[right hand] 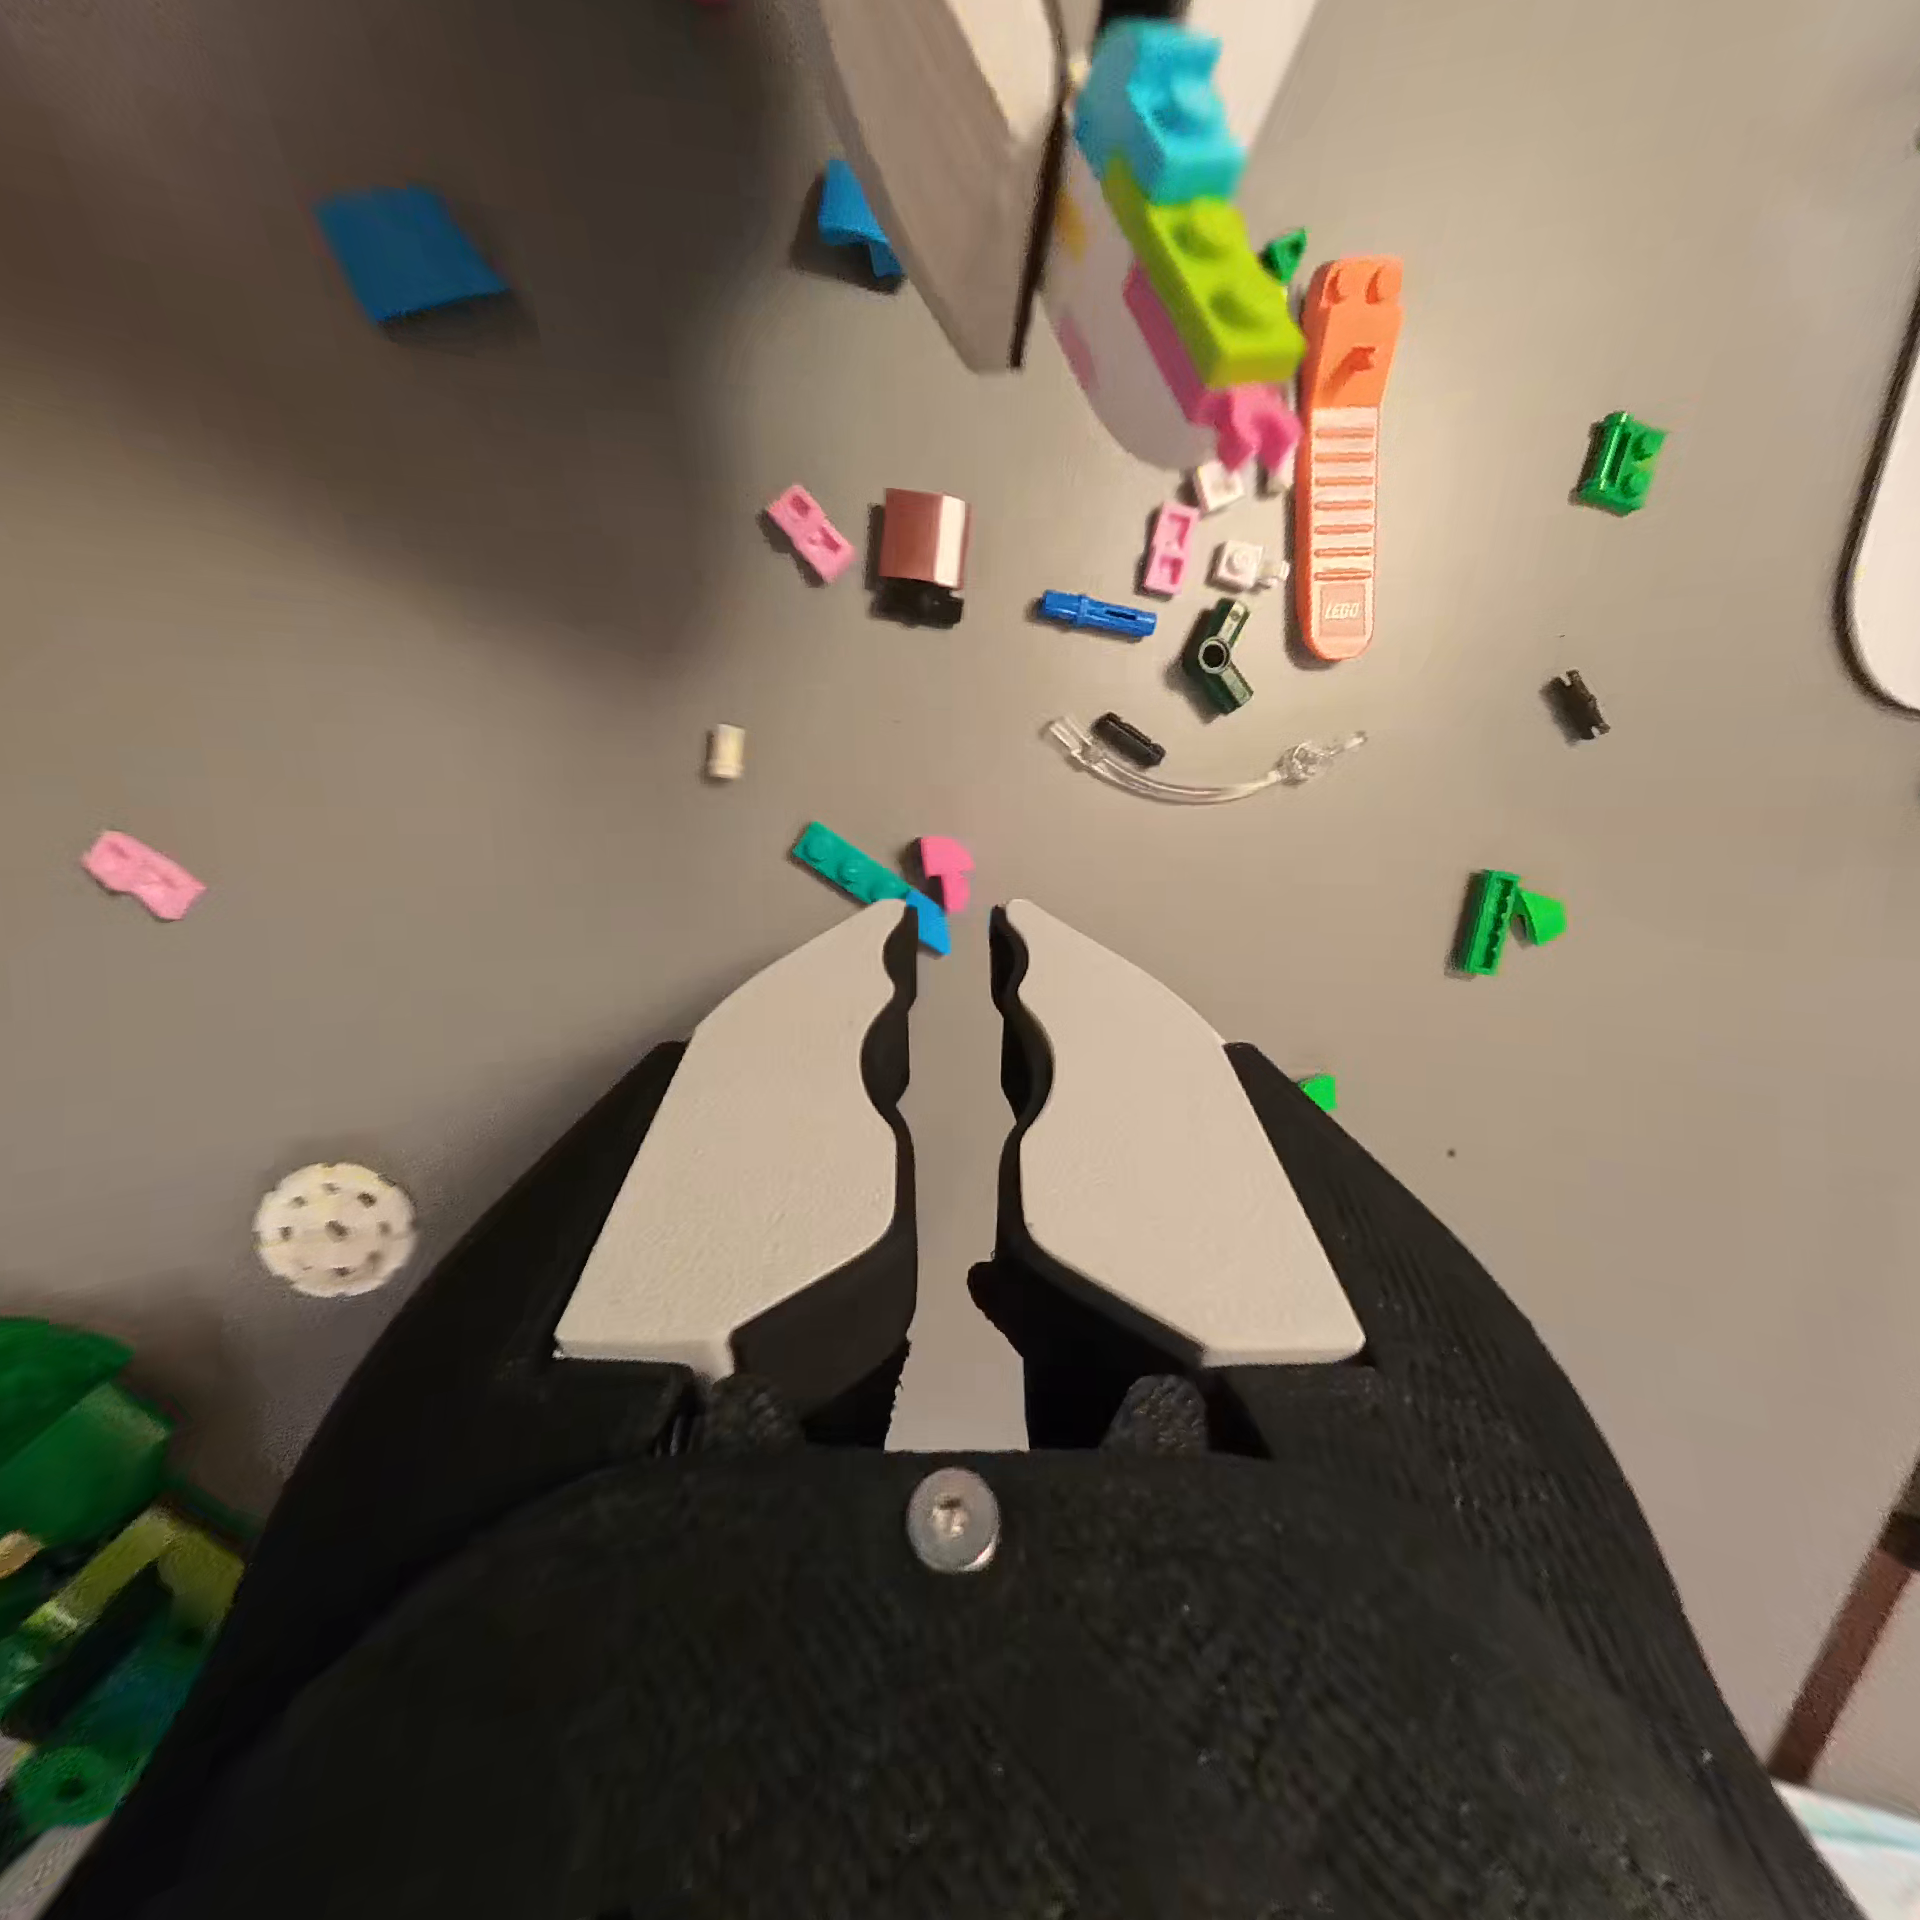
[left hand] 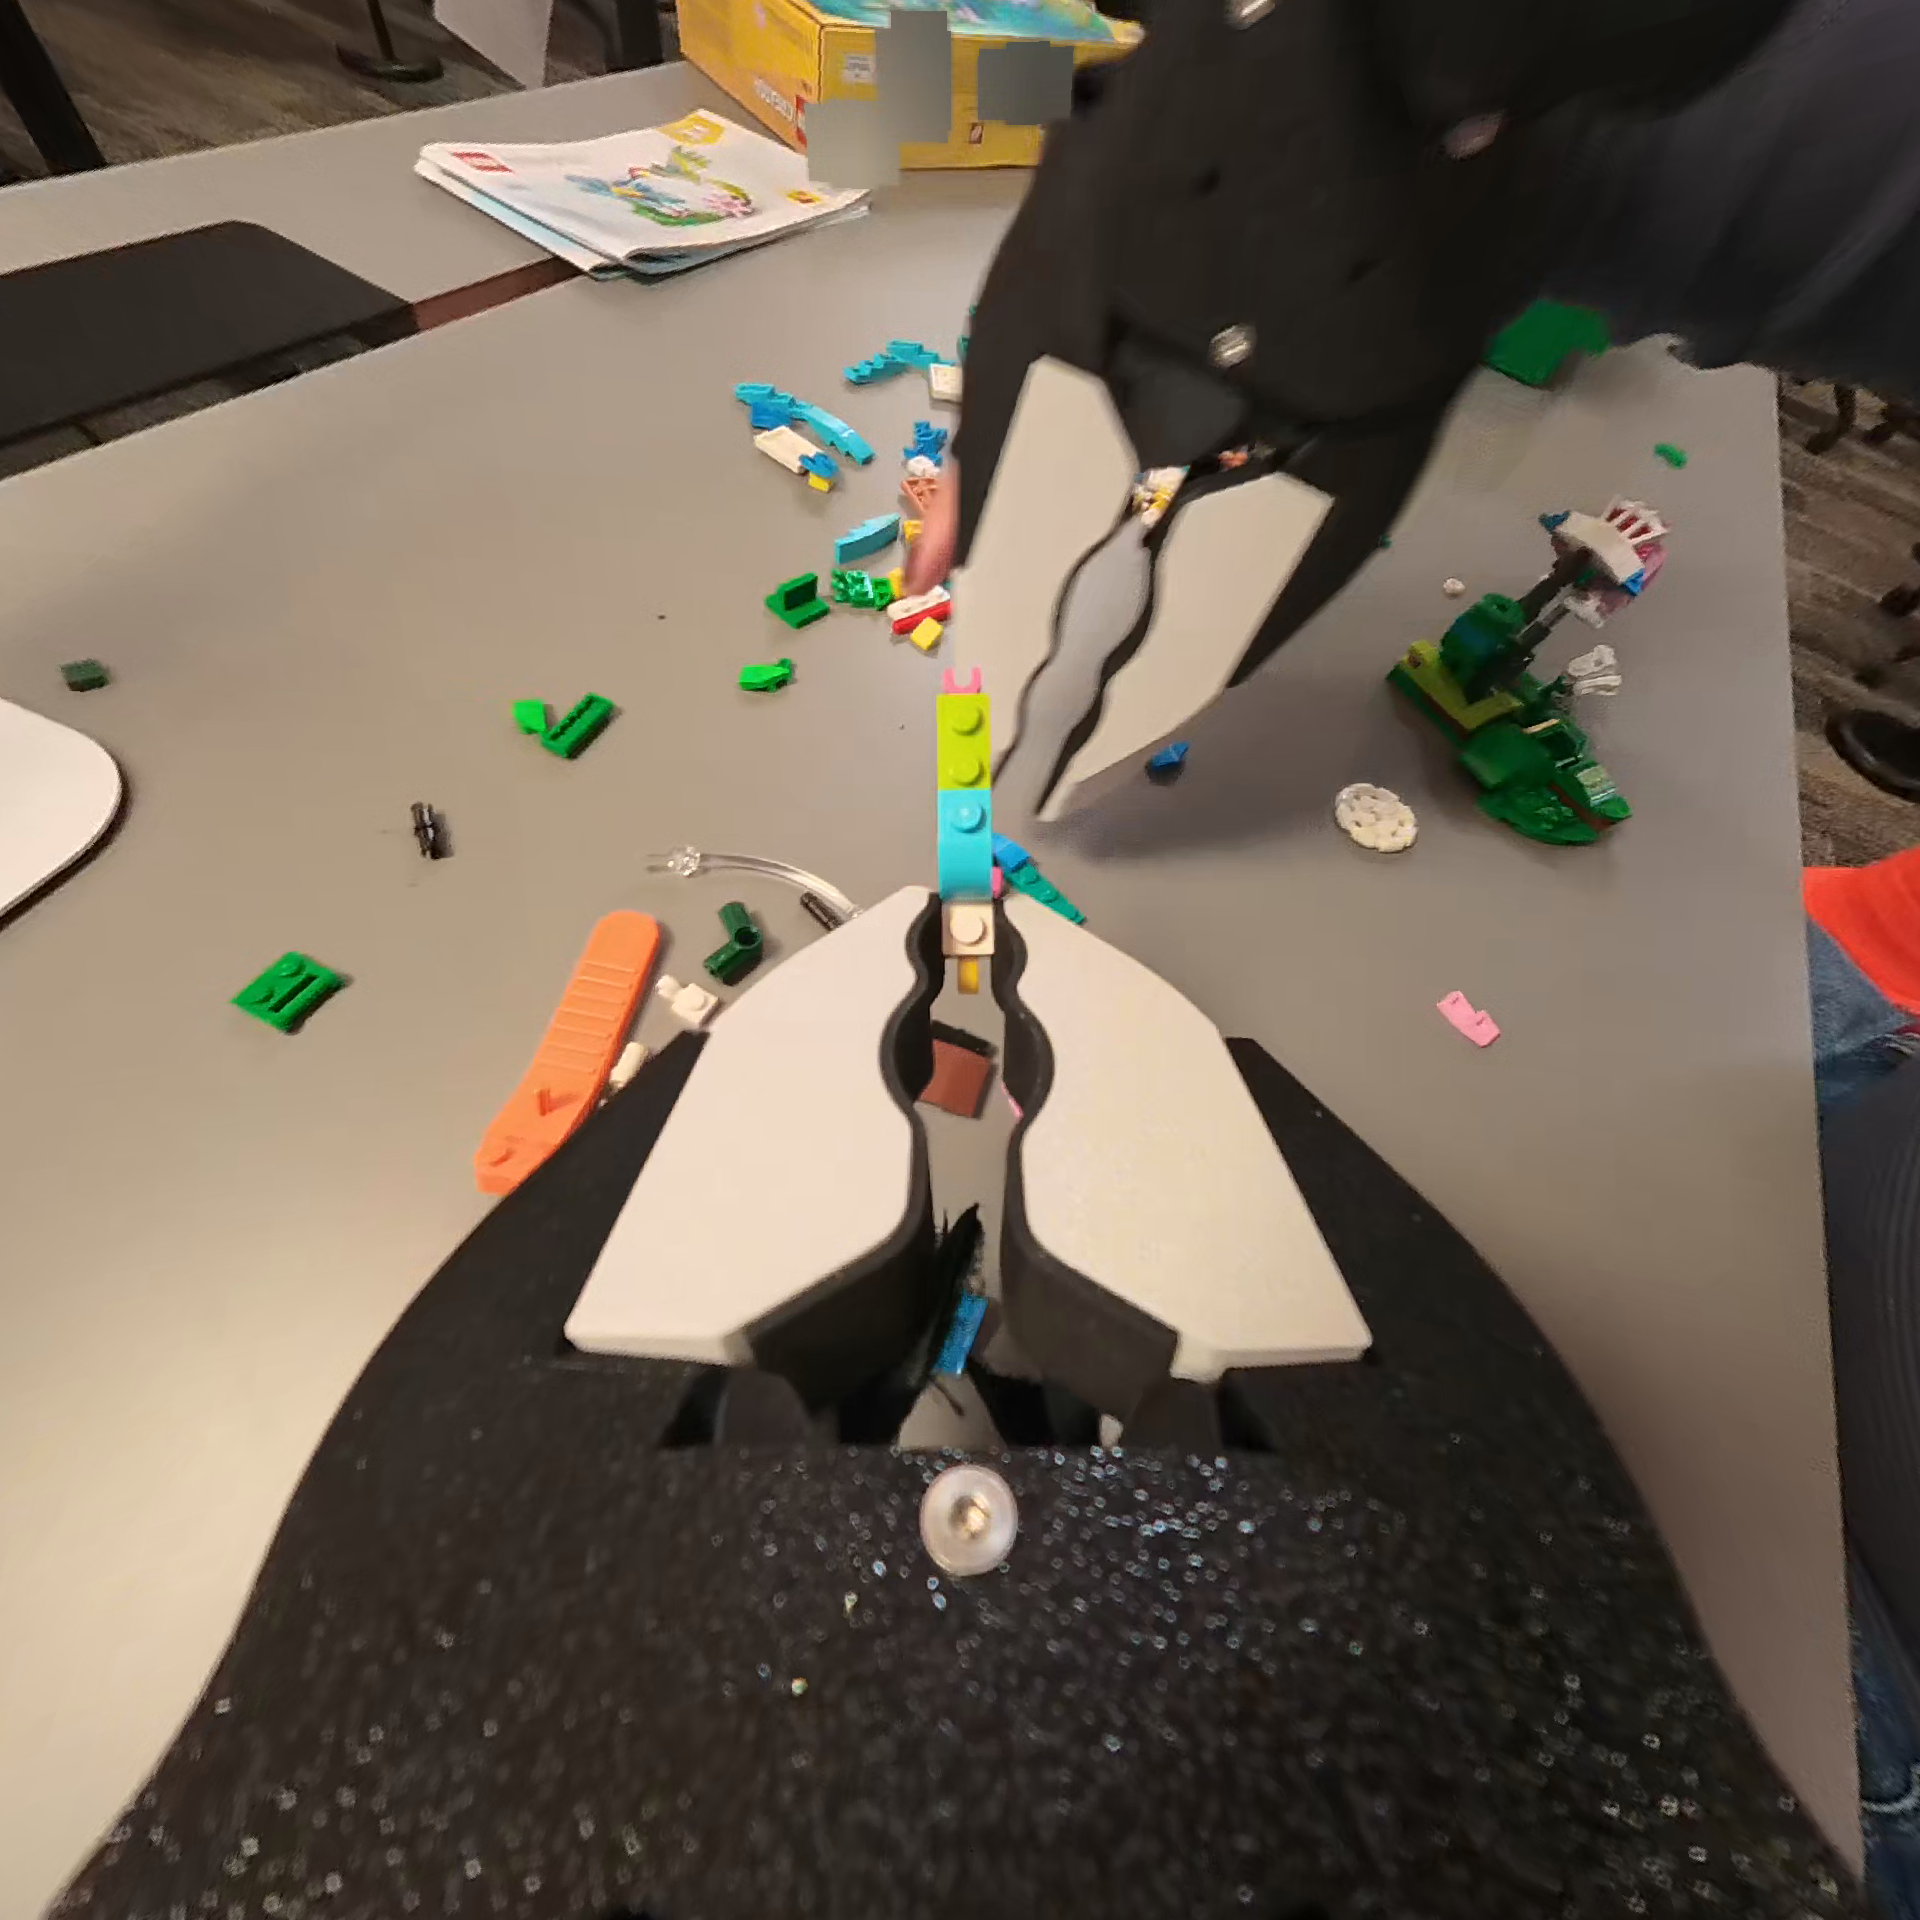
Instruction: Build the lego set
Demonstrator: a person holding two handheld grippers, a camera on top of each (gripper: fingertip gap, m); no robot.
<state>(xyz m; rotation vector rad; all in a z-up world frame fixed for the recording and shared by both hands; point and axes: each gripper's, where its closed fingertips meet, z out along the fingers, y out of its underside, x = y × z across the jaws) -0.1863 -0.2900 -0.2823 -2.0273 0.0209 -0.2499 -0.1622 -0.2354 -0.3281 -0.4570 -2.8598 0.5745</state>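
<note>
Gripping a small brick stack at its white base – left hand-held gripper closed on it, lime and cyan bricks poking forward above the grey counter. Hovering just beyond, tips down, right hand-held gripper – fingers slightly parted, nothing between them, over a teal plate and pink piece. Lying beside the left fingers, an orange brick separator. Standing well to the right, a green partial build; scattered around, loose pieces.
</note>
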